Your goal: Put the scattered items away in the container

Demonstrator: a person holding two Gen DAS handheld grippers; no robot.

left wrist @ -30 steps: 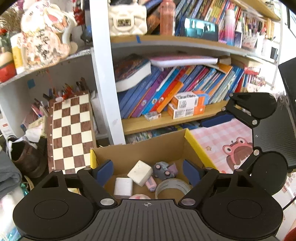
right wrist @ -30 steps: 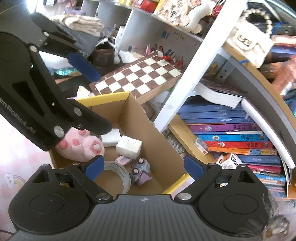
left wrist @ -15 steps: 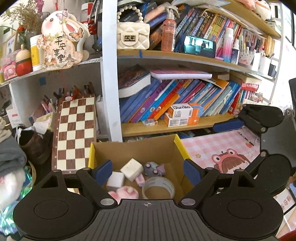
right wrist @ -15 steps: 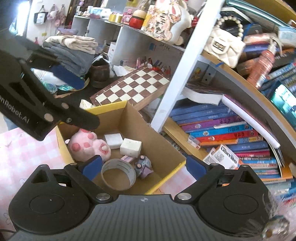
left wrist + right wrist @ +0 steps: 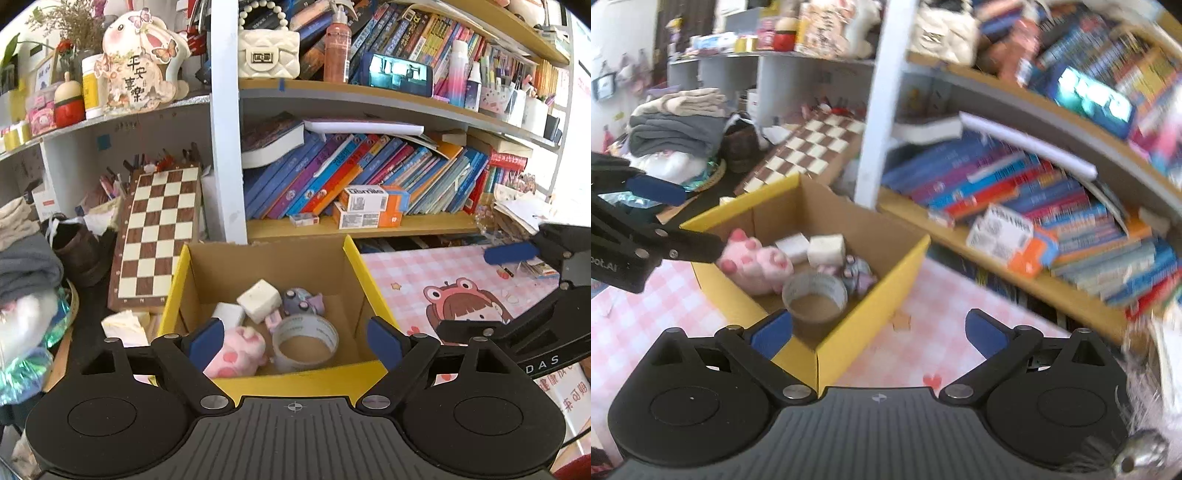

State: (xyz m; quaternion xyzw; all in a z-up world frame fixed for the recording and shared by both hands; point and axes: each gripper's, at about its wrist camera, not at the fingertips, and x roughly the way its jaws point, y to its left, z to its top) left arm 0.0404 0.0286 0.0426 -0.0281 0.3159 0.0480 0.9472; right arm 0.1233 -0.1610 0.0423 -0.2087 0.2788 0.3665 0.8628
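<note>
A: How far along am I?
B: Both my left tool (image 5: 295, 341) and right tool (image 5: 879, 330) hang spread and empty. In the box (image 5: 295, 380) lie plush toy (image 5: 236, 352), tape roll (image 5: 306, 343), white blocks (image 5: 258, 300).
A: Leftovers?
B: None visible on the pink mat (image 5: 908, 343); only the left view shows its cartoon print (image 5: 461, 306).

The left gripper (image 5: 295, 341) sits at the bottom middle of its own view. Its two blue-tipped fingers (image 5: 205, 341) are spread wide apart and hold nothing. The right gripper (image 5: 879, 332) is low in its view too, fingers (image 5: 983, 332) wide apart and empty. Each gripper shows at the side edge of the other's view.
</note>
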